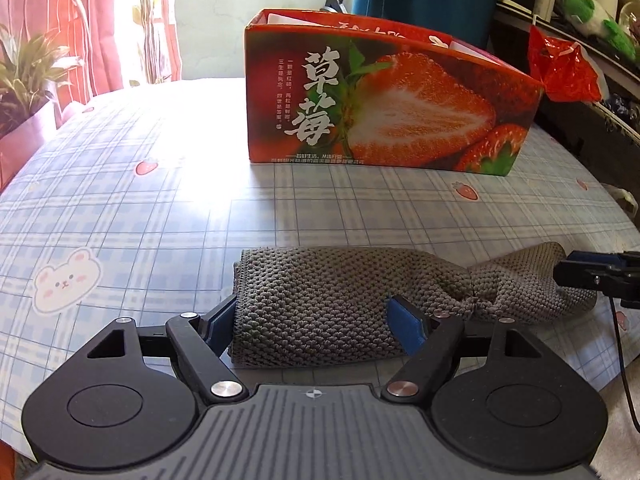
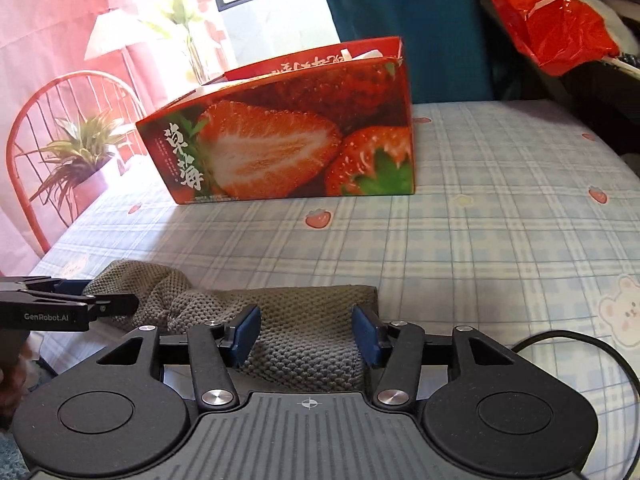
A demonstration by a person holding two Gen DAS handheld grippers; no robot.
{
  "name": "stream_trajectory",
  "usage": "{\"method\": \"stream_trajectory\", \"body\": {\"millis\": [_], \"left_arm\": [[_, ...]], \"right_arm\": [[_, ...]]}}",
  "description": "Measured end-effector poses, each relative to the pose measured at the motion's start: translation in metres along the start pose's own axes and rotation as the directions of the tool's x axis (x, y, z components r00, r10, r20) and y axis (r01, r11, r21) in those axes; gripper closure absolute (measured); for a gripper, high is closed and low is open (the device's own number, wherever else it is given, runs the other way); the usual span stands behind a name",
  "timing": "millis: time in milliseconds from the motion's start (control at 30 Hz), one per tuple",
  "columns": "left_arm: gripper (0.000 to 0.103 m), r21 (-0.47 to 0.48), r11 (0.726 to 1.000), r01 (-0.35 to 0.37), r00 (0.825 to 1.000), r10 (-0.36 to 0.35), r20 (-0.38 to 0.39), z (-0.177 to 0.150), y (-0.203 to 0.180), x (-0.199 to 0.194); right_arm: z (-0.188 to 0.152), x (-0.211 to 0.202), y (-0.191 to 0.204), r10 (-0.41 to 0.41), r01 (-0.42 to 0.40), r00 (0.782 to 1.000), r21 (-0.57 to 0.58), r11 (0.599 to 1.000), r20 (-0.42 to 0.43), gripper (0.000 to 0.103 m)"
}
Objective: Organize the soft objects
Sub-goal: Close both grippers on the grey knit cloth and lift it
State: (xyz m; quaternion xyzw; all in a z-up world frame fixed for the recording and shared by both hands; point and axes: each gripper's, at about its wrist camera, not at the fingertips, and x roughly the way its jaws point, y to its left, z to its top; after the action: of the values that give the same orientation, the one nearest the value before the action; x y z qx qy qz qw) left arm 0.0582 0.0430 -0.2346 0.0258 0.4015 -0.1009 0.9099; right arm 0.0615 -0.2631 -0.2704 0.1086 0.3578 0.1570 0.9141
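Note:
A rolled grey knitted cloth (image 1: 320, 304) lies on the checked tablecloth near the table's front edge. My left gripper (image 1: 316, 326) straddles its left end, the blue pads against the roll on both sides. My right gripper (image 2: 306, 334) straddles the cloth's (image 2: 304, 336) other end, pads at its sides; whether they press it is unclear. Each gripper shows in the other's view: the right one (image 1: 600, 276) at the cloth's right end, the left one (image 2: 68, 308) at its left. A red strawberry-printed box (image 1: 384, 100) with an open top stands behind the cloth, also in the right wrist view (image 2: 288, 132).
The table (image 1: 120, 184) has a blue checked cover with strawberry and bear prints. A red plastic bag (image 2: 552, 32) hangs at the back right. A potted plant (image 2: 84, 156) and a red wire chair (image 2: 60, 92) stand beyond the left edge. A black cable (image 2: 600, 352) lies at the right.

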Motion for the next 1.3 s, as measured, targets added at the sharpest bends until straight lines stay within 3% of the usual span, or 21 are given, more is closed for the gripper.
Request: {"method": "stream_trajectory", "body": {"millis": [333, 500, 700, 867, 967, 1100, 1300], "left_arm": [[0.016, -0.021, 1.000, 0.000, 1.000, 0.000, -0.007, -0.001, 0.004, 0.004], [0.016, -0.022, 1.000, 0.001, 1.000, -0.001, -0.005, -0.001, 0.004, 0.003], [0.013, -0.003, 1.000, -0.003, 1.000, 0.003, -0.008, -0.002, 0.001, 0.005], [0.011, 0.014, 1.000, 0.010, 1.000, -0.010, -0.006, -0.002, -0.001, 0.007], [0.012, 0.029, 0.999, 0.018, 1.000, -0.018, 0.002, -0.003, -0.003, 0.008], [0.029, 0.029, 0.999, 0.029, 0.999, -0.030, 0.025, -0.003, -0.003, 0.006], [0.056, 0.017, 0.997, 0.075, 0.996, -0.076, 0.041, -0.003, -0.001, 0.004]], "right_arm": [[-0.003, 0.005, 0.006, -0.016, 0.014, 0.999, -0.046, 0.999, -0.035, 0.049], [-0.002, 0.000, 0.007, -0.073, 0.072, 0.997, -0.060, 0.996, -0.020, 0.047], [-0.004, 0.007, 0.007, -0.055, 0.051, 0.997, -0.071, 0.996, -0.054, 0.047], [-0.005, 0.013, 0.017, -0.037, 0.029, 0.997, -0.124, 0.992, -0.063, 0.052], [-0.003, 0.017, 0.022, -0.022, 0.012, 0.998, -0.166, 0.986, -0.061, 0.063], [0.001, 0.025, 0.032, -0.022, 0.012, 0.999, -0.259, 0.966, -0.038, 0.078], [0.000, 0.028, 0.033, -0.009, 0.003, 1.000, -0.270, 0.963, -0.022, 0.081]]}}
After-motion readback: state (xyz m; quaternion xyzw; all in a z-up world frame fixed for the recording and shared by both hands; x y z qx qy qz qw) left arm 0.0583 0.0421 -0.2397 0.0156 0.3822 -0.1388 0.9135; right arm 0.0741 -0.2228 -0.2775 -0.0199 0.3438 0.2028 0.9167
